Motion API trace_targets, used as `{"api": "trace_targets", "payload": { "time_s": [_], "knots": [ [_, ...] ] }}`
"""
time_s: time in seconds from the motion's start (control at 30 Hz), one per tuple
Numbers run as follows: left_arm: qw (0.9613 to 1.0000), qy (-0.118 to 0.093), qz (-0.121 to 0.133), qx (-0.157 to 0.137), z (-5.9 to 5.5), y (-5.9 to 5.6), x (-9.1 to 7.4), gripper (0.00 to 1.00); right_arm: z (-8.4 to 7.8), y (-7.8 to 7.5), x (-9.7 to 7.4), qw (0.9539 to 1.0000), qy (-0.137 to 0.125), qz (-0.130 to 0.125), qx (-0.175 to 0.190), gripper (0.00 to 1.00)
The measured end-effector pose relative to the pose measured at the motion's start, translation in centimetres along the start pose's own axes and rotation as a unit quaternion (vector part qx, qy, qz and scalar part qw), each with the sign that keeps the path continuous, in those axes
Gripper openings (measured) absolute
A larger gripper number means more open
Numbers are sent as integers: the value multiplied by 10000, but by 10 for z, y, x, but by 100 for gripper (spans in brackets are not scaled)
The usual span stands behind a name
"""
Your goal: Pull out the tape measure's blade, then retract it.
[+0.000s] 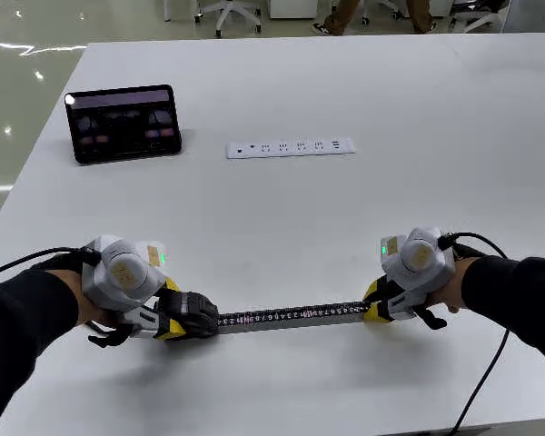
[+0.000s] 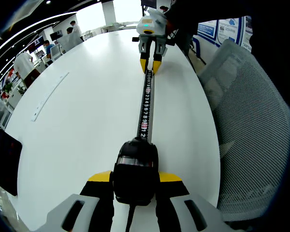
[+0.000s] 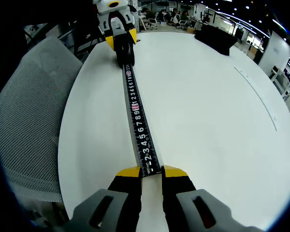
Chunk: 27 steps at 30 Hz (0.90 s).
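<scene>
Tabletop (image 1: 282,82) was white and broad, with glossy floor (image 1: 18,54) and office chairs (image 1: 227,14) beyond. One tablet (image 1: 123,123) and one power strip (image 1: 291,147) lay far back. Left gripper (image 2: 135,179) clamped the one tape measure (image 2: 135,164) near the front edge; right gripper (image 3: 151,171) pinched the tip of its extended blade (image 3: 135,111).

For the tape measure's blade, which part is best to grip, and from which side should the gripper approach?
Grip the blade at its free tip, opposite the case, approaching end-on along its length, as the right gripper does. It lies flat and narrow, so jaws close across its width.
</scene>
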<state>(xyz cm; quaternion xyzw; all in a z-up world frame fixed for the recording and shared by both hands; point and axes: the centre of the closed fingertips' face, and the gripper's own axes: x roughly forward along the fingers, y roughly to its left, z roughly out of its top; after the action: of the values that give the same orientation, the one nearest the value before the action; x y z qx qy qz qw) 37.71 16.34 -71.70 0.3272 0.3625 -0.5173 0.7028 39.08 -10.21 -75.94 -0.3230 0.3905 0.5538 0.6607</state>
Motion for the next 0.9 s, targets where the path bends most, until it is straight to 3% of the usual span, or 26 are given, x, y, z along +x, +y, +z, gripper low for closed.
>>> {"api": "trace_targets", "payload": {
  "time_s": [0.13, 0.2, 0.27, 0.33, 0.43, 0.53, 0.6, 0.63, 0.7, 0.77, 0.8, 0.83, 0.87, 0.9],
  "knots": [
    [10000, -22, 10, -52, 1, -1, 0, 29, 0, 0, 0, 10000, 15, 15, 2, 11],
    [9997, 56, 57, 243, 2, -1, -1, 29, 0, 1, 0, 10000, 24, 11, 30, 11],
    [9998, 11, 83, 203, 2, -2, -2, 30, 1, 2, 1, 10000, 48, -18, -36, 11],
    [9995, -177, 142, -215, 2, 1, -5, 30, 1, 2, 0, 10000, 17, -64, -71, 12],
    [9993, -48, 166, -328, -10, 4, -10, 32, 1, -2, -1, 9995, -98, -272, 91, 14],
    [9968, 30, 370, -715, -22, 6, -17, 40, 1, -7, -3, 9969, -307, -662, 281, 21],
    [9946, -201, 513, -875, -21, 7, -20, 40, 4, -3, -5, 9946, -502, -784, 453, 29],
    [9920, -333, 683, -1011, -22, 9, -24, 42, 3, 1, -6, 9934, -599, -791, 571, 32],
    [9873, -371, 917, -1243, -30, 12, -28, 52, 3, 4, -10, 9907, -708, -949, 670, 38],
    [9802, -415, 1110, -1586, -38, 10, -34, 62, 5, 7, -18, 9840, -962, -1138, 977, 40],
    [9747, -543, 1348, -1700, -39, 13, -39, 66, 7, 11, -22, 9805, -1105, -1168, 1131, 41],
    [9725, -759, 1386, -1711, -35, 11, -43, 68, 9, 14, -27, 9773, -1230, -1215, 1226, 42],
    [9674, -1012, 1395, -1857, -30, 8, -48, 69, 9, 15, -33, 9717, -1360, -1342, 1390, 43],
    [9626, -1107, 1435, -2011, -30, 7, -51, 70, 8, 16, -36, 9685, -1422, -1416, 1474, 43]
  ]
}}
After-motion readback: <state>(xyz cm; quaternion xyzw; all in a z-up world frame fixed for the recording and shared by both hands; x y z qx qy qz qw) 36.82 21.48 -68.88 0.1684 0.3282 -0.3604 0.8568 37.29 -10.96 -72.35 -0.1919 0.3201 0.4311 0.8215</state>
